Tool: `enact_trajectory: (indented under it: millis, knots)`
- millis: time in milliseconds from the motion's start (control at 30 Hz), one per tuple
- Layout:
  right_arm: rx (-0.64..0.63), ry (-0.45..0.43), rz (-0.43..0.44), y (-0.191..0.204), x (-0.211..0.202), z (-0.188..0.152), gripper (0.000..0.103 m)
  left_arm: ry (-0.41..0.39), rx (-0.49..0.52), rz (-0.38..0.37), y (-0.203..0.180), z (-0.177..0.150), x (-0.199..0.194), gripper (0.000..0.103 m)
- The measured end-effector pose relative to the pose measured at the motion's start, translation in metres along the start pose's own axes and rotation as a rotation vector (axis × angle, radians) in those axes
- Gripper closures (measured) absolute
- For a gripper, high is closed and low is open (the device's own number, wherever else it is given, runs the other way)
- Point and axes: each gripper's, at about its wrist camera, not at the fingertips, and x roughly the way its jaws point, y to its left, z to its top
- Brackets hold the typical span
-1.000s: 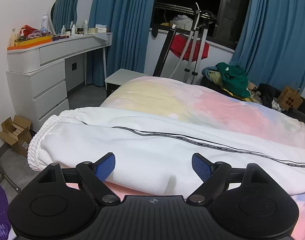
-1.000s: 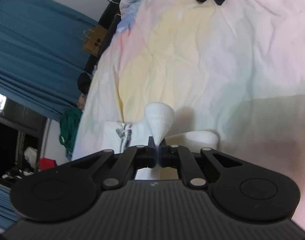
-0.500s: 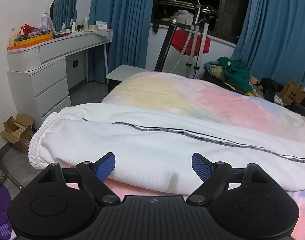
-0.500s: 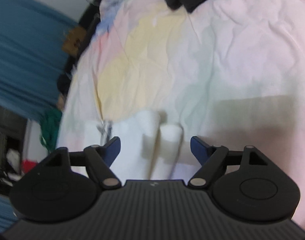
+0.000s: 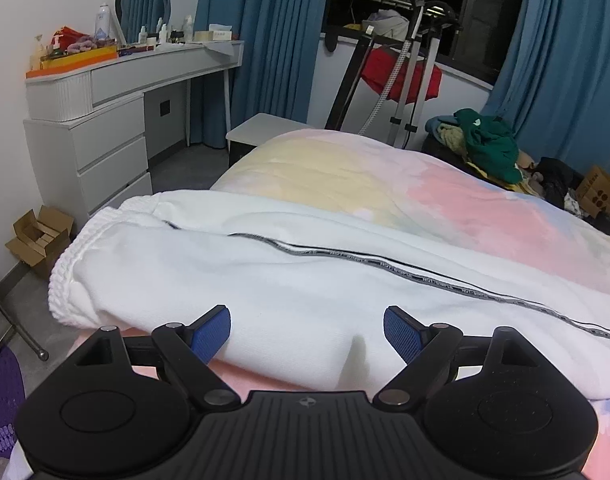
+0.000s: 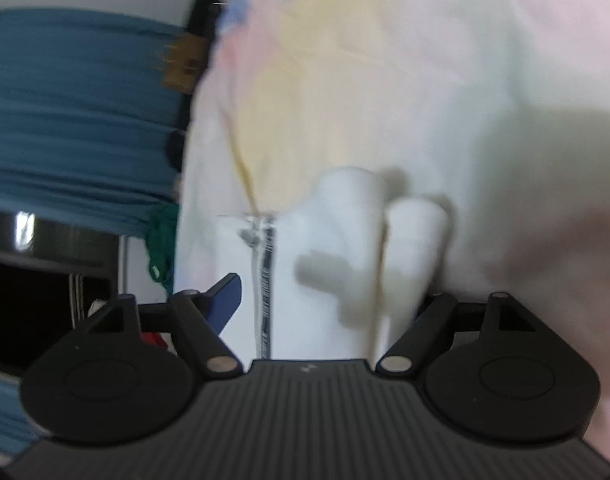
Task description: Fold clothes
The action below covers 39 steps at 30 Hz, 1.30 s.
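Since a second ago the right gripper (image 6: 329, 300) has let go of the white cuff it was pinching, and its jaws are now sitting wide apart with the white pants (image 6: 325, 280) lying loose between them. That view is blurring a lot, so I can only make out two rounded leg ends (image 6: 417, 224) in the middle of the frame and a dark side stripe (image 6: 267, 280) running down left of center. Only the left blue pad (image 6: 225, 300) is showing; the other is hiding behind the fabric.

Over on the left wrist view, the left gripper (image 5: 307, 334) is hovering at the near edge of the pants (image 5: 265, 280), jaws spread apart, not gripping anything. The garment is lying folded lengthwise across the pastel duvet (image 5: 385, 184), filling the middle of the frame, with its ribbed waistband (image 5: 71, 264) bunching at the left edge of the bed and the stripe (image 5: 385, 266) running off to the right.

Background stuff: white dresser (image 5: 97, 148) at upper left, blue curtains (image 5: 265, 40) behind it, green clothes pile (image 5: 489, 148) at right.
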Motion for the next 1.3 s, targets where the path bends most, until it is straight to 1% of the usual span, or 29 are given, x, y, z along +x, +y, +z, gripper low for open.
enact_trajectory:
  millis: [100,133,167,200,233,267,300,333,367,467,600,667,733,867,967,1067,1133,1200,1300]
  knots:
    - [-0.032,0.007,0.049,0.0,0.009,0.003,0.023,-0.017,0.027,0.004,-0.008,0.002,0.006,0.018]
    - [-0.036,0.014,0.049,-0.002,0.011,0.004,0.025,-0.02,0.04,0.005,-0.011,0.002,0.009,0.018]
    - [-0.038,0.026,0.042,-0.004,0.015,0.004,0.031,-0.023,0.054,0.005,-0.014,0.001,0.012,0.018]
    - [-0.043,0.038,0.03,-0.006,0.018,0.005,0.034,-0.028,0.069,0.0,-0.017,0.0,0.014,0.018]
    - [-0.057,0.045,0.012,-0.007,0.019,0.006,0.043,-0.034,0.083,-0.005,-0.02,-0.002,0.017,0.018]
    - [-0.073,0.049,-0.005,-0.008,0.021,0.008,0.057,-0.035,0.093,-0.013,-0.027,-0.003,0.019,0.018]
    - [-0.085,0.054,-0.023,-0.008,0.021,0.009,0.066,-0.037,0.102,-0.022,-0.034,-0.004,0.021,0.018]
    - [-0.09,0.061,-0.038,-0.01,0.022,0.012,0.083,-0.038,0.111,-0.031,-0.041,-0.005,0.023,0.018]
    - [-0.091,0.069,-0.043,-0.012,0.022,0.016,0.09,-0.04,0.12,-0.04,-0.047,-0.006,0.025,0.018]
    - [-0.111,0.076,-0.028,-0.01,0.016,0.024,0.092,-0.045,0.147,-0.067,-0.068,-0.01,0.031,0.018]
    - [-0.135,0.051,0.017,0.001,0.0,0.026,0.092,-0.051,0.183,-0.103,-0.095,-0.015,0.039,0.018]
    - [-0.169,0.037,0.025,0.009,-0.003,0.025,0.092,-0.054,0.201,-0.121,-0.109,-0.017,0.043,0.018]
    - [-0.19,0.031,0.024,0.014,-0.004,0.024,0.093,-0.042,0.207,-0.103,-0.116,-0.02,0.056,0.018]
    - [-0.219,0.021,0.015,0.021,0.003,0.026,0.092,-0.001,0.163,-0.068,-0.115,-0.021,0.087,0.018]
    - [-0.273,0.0,0.007,0.031,0.005,0.023,0.093,0.032,0.176,-0.03,-0.113,-0.026,0.106,0.017]
    - [-0.352,-0.039,0.012,0.047,0.002,0.016,0.092,0.059,0.212,0.0,-0.117,-0.034,0.118,0.015]
    - [-0.453,-0.081,0.027,0.064,-0.005,0.005,0.092,0.064,0.253,0.019,-0.121,-0.036,0.123,0.014]
    - [-0.555,-0.125,0.049,0.083,-0.013,-0.008,0.092,0.069,0.266,0.019,-0.121,-0.037,0.127,0.013]
    - [-0.699,-0.199,0.108,0.115,-0.032,-0.037,0.092,0.086,0.259,0.005,-0.118,-0.035,0.133,0.013]
